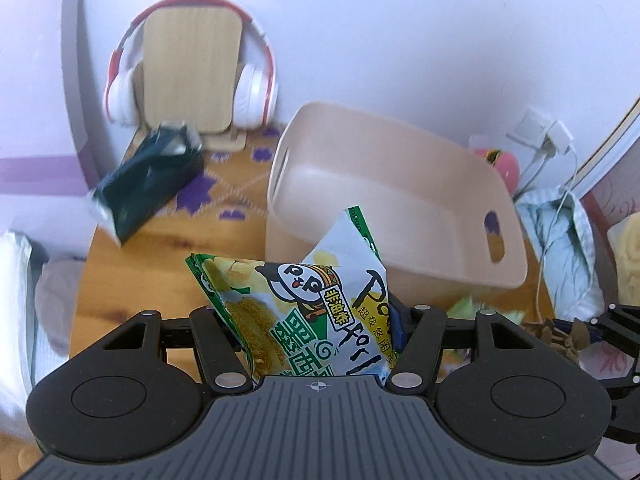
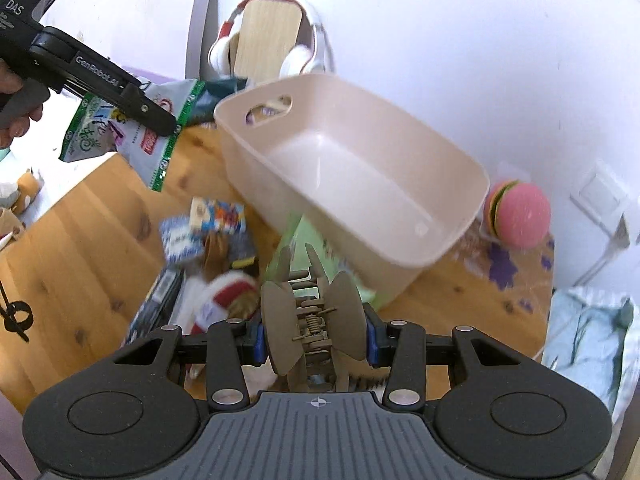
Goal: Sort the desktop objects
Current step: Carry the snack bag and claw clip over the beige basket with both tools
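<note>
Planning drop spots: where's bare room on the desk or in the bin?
The beige bin is empty inside. Bare wood lies left of the snack pile, toward the desk's left edge, and between the bin and the dark packet. It is crowded at the pile beside the bin and around the burger toy.

The wooden bench [image 2: 80, 216] carries a beige tub [image 2: 400, 216], a blurred heap of small packets [image 2: 208, 232], perhaps snacks, and a dark pouch [image 1: 148, 184].

Bright, soft daylight; fisheye-bent edges, motion blur across the clutter.
</note>
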A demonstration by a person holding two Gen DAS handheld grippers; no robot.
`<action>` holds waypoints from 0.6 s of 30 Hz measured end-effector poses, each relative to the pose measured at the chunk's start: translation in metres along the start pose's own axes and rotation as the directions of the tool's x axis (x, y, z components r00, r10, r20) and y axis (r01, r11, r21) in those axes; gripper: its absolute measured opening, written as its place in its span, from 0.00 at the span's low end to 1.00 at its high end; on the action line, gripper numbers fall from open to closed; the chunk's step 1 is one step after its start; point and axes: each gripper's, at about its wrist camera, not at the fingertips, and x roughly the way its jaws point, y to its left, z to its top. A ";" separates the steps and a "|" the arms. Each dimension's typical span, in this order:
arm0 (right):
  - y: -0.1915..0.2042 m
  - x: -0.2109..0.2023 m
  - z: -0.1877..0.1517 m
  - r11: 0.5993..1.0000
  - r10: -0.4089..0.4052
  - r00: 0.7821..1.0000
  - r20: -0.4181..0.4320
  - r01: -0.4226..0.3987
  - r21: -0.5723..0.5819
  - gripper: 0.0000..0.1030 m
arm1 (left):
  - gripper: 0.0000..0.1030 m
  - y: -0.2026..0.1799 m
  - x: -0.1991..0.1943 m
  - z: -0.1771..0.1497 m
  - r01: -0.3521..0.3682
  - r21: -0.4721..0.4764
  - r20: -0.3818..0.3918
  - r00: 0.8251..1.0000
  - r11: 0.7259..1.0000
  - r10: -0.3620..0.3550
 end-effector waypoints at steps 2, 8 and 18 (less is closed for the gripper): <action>-0.002 0.002 0.008 1.000 0.000 1.000 0.013 0.000 -0.003 0.40 | 0.60 -0.001 0.002 0.010 0.001 -0.006 0.014 1.000 1.000 -0.001; -0.014 0.015 0.039 0.999 -0.032 0.998 0.044 0.032 0.014 0.40 | 0.60 -0.004 0.014 0.034 0.012 -0.043 0.042 0.999 0.999 -0.010; -0.035 0.051 0.085 0.998 -0.053 0.997 0.064 0.051 0.027 0.40 | 0.61 -0.012 0.050 0.071 0.025 -0.074 0.058 0.998 0.997 -0.021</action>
